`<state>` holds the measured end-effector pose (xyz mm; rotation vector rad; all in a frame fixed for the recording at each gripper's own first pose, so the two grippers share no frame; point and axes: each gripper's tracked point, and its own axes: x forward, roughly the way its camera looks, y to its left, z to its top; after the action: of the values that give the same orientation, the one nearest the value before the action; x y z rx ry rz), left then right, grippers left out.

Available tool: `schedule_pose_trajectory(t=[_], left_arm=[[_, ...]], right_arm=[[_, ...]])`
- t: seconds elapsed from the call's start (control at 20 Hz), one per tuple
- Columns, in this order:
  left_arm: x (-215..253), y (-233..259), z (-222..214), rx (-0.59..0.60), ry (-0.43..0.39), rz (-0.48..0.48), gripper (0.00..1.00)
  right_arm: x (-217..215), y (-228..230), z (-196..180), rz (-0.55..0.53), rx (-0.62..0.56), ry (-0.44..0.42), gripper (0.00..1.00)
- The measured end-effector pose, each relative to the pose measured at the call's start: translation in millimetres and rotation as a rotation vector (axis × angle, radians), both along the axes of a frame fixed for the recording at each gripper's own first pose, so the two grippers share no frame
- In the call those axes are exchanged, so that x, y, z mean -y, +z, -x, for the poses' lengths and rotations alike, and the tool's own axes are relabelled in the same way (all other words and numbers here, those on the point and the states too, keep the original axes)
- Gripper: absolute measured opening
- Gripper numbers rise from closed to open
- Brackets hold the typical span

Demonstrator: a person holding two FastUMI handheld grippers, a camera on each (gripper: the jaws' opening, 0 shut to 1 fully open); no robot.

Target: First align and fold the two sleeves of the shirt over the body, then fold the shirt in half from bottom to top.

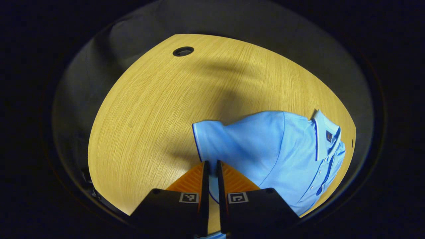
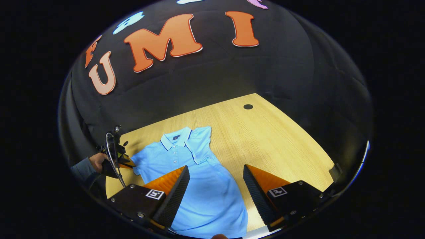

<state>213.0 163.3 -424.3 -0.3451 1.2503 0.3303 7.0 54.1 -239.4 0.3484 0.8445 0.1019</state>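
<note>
The left claw [image 1: 212, 166] is clenched on the edge of the left sleeve [image 1: 212, 139] of the light-blue short-sleeved polo shirt [image 1: 285, 149], which spreads ahead and to its right on the pale wooden desk [image 1: 149, 109], likely gripped for folding over the body. The right claw [image 2: 215, 182] hovers released above the shirt's lower body, whose right sleeve [image 2: 201, 142] already lies folded inward.

Wooden table [image 2: 282, 146]; black cloth wall [image 2: 199, 79] behind.

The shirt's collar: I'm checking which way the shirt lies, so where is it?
In the right gripper view the collar lies at the shirt's far end, toward the booth wall; the left tongs hold the sleeve nearby.
</note>
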Motion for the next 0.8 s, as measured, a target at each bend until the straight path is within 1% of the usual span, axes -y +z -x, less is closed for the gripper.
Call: schedule_pose_trajectory(t=[0.05, 0.1, 0.2, 0.25, 0.3, 0.5, 0.6, 0.7, 0.8], left_arm=[[0.1, 0.9, -3.5, 0.015, -0.008, 0.009, 0.18], [7.7, 4.4, -5.2, 0.029, -0.007, 0.045, 0.1], [17.8, 8.6, -6.9, 0.062, -0.016, 0.09, 0.1], [23.0, 14.2, -10.0, 0.086, -0.025, 0.106, 0.08], [28.0, 19.5, -13.8, 0.11, -0.037, 0.112, 0.1], [50.2, 48.8, -26.6, 0.18, -0.118, 0.117, 0.1], [68.5, 57.5, -32.0, 0.199, -0.155, 0.126, 0.1], [90.3, 66.7, -37.8, 0.217, -0.207, 0.145, 0.1], [106.5, 71.8, -45.9, 0.236, -0.238, 0.155, 0.1]], right_arm=[[0.9, 1.8, 1.6, 0.003, 0.001, 0.002, 0.98], [0.7, 3.7, 1.8, 0.005, 0.009, 0.006, 0.98], [2.6, 5.4, 3.1, 0.016, 0.017, 0.008, 0.98], [3.4, 5.1, 5.3, 0.016, 0.014, 0.01, 0.98], [3.5, 4.9, 8.2, 0.017, 0.008, 0.008, 0.98], [8.9, 1.3, 18.1, 0.019, -0.006, -0.004, 0.98], [7.9, -3.1, 24.0, 0.008, -0.034, -0.013, 0.98], [9.6, -4.3, 27.3, 0.011, -0.04, -0.025, 0.98], [11.2, -4.5, 32.0, 0.024, -0.044, -0.033, 0.98]])
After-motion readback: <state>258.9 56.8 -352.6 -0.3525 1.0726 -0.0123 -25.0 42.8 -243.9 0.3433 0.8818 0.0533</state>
